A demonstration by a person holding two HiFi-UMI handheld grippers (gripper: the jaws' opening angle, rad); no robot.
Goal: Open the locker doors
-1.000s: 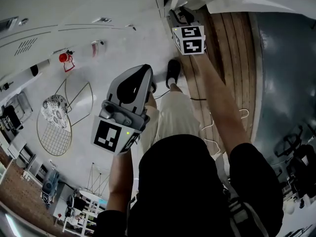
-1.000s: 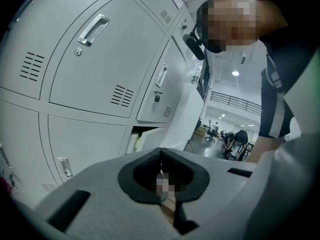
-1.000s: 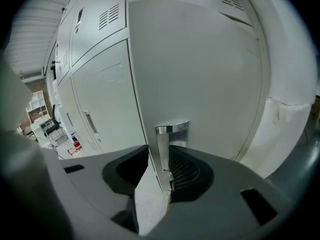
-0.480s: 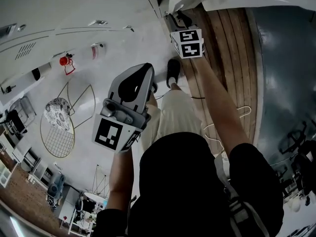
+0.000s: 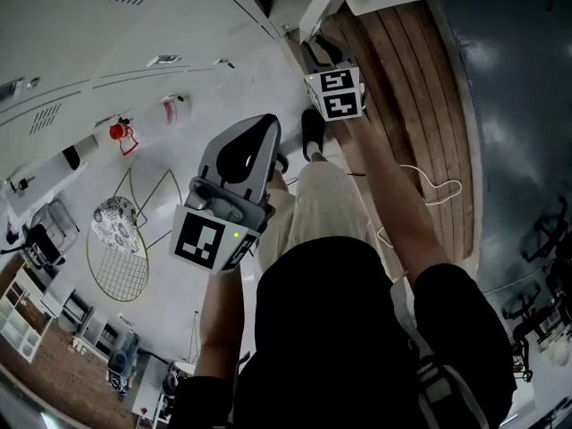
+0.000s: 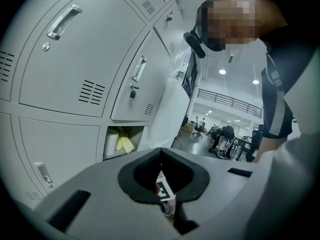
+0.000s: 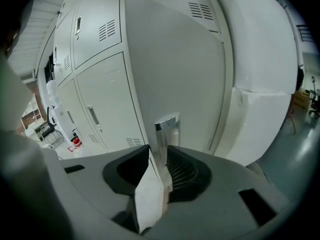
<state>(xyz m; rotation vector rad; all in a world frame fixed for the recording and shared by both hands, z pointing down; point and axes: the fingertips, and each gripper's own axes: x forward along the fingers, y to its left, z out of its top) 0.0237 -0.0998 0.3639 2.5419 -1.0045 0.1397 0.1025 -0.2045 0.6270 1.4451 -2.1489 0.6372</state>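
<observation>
A bank of white lockers [image 5: 134, 25] fills the upper left of the head view. One locker door [image 7: 175, 74] stands swung out. My right gripper [image 5: 315, 54], arm stretched out, is shut on this door's chrome handle [image 7: 166, 134]. In the right gripper view the handle and the door's thin edge sit between the jaws [image 7: 159, 174]. My left gripper [image 5: 250, 141] is held close in front of my body, apart from the lockers, jaws together and empty. In the left gripper view [image 6: 161, 179], closed doors with handles [image 6: 139, 68] and an open compartment with yellow contents [image 6: 122, 143] show.
Wooden planks [image 5: 420, 105] run under the right arm, with a white cord loop [image 5: 433, 186] on them. My shoe [image 5: 313, 130] is below the right gripper. A round wire stand [image 5: 116, 248] and a red item [image 5: 116, 132] lie at the left. People work far off [image 6: 225, 136].
The right gripper has kept its hold on the door and shifted slightly down in the head view, while the lockers have slid across the view. The left gripper has stayed put.
</observation>
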